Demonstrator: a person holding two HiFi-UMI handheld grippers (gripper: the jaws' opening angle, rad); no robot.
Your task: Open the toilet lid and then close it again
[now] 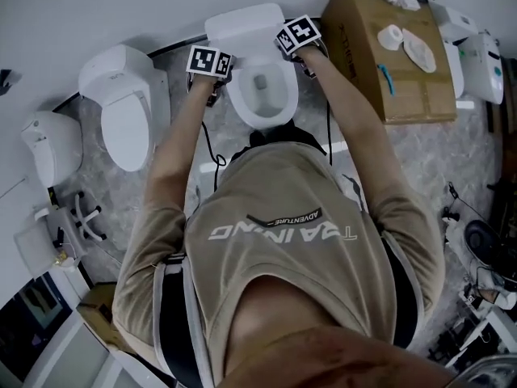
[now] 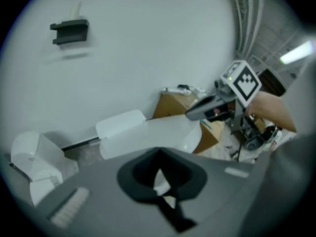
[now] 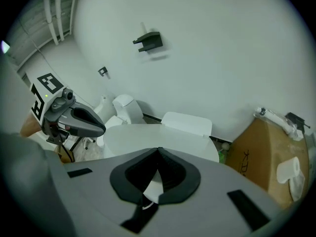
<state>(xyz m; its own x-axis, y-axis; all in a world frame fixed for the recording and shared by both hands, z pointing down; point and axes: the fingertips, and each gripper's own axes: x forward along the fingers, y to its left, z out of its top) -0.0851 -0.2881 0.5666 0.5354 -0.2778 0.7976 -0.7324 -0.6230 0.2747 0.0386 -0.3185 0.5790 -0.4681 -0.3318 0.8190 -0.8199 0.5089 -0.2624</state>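
The white toilet point(image 1: 260, 95) stands against the wall with its bowl showing and its tank point(image 1: 242, 24) behind. The toilet lid point(image 1: 255, 55) is partly raised between my two grippers. It shows as a broad white oval in the left gripper view point(image 2: 158, 131) and in the right gripper view point(image 3: 163, 138). My left gripper point(image 1: 218, 83) is at its left edge and my right gripper point(image 1: 300, 59) at its right edge. Each one's jaws meet at the tips right at the lid's rim point(image 2: 158, 150) point(image 3: 158, 149). Whether they pinch the rim or only touch it is unclear.
A second white toilet point(image 1: 128, 111) stands to the left, with another white unit point(image 1: 48, 148) beyond it. A cardboard box point(image 1: 388, 55) with a paper roll point(image 1: 390, 36) on top sits close on the right. A dark wall bracket point(image 3: 149, 41) hangs above. The person's body hides the floor in front.
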